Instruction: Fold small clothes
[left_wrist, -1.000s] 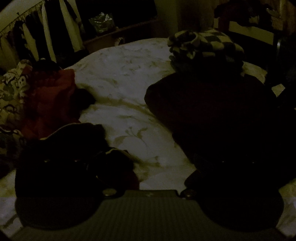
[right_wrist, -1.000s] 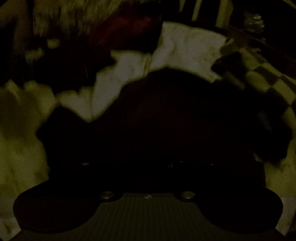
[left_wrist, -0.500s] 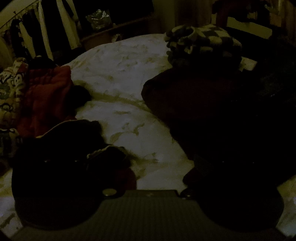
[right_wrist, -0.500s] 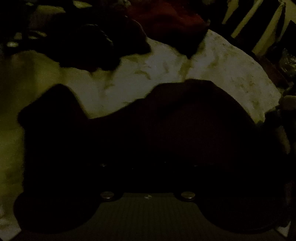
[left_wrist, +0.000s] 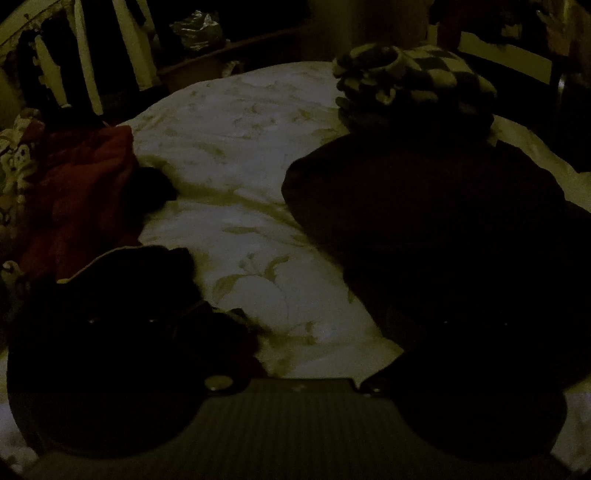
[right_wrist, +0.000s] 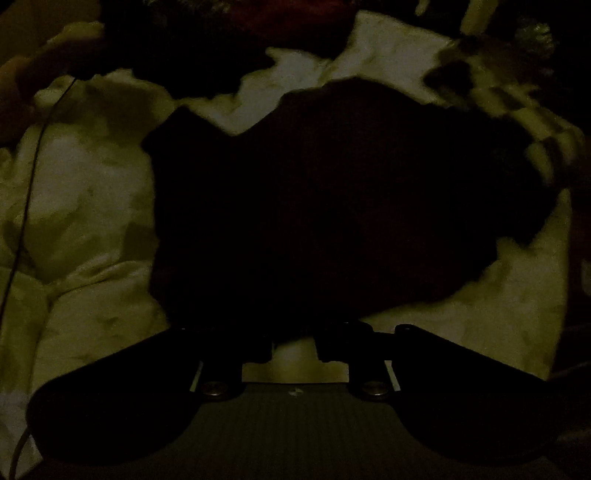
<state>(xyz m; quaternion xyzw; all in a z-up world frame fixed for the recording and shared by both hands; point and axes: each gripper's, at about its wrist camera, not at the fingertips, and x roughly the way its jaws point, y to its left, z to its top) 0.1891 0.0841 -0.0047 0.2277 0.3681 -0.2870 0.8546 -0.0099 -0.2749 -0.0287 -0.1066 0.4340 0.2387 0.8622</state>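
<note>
The light is very dim. A dark maroon garment (left_wrist: 424, 206) lies spread on the pale leaf-print bedspread (left_wrist: 251, 229). In the right wrist view the same garment (right_wrist: 332, 203) fills the middle, just ahead of my right gripper (right_wrist: 295, 332). Its jaws are opening, and a narrow strip of bedspread shows between the fingers (right_wrist: 255, 343). The tips merge with the dark cloth, so I cannot tell whether cloth lies between them. My left gripper (left_wrist: 291, 321) stands wide open over bare bedspread, left of the garment.
A checked garment (left_wrist: 417, 81) sits beyond the maroon one. A red garment (left_wrist: 81, 184) and a dark crumpled one (left_wrist: 136, 277) lie at the left. Hanging clothes (left_wrist: 85, 55) stand behind the bed. A thin cable (right_wrist: 33, 173) crosses the bedspread at the left.
The right gripper has swung sideways along the maroon garment, and its fingers now show a gap with bedspread in it. The left gripper has edged slightly towards the bed.
</note>
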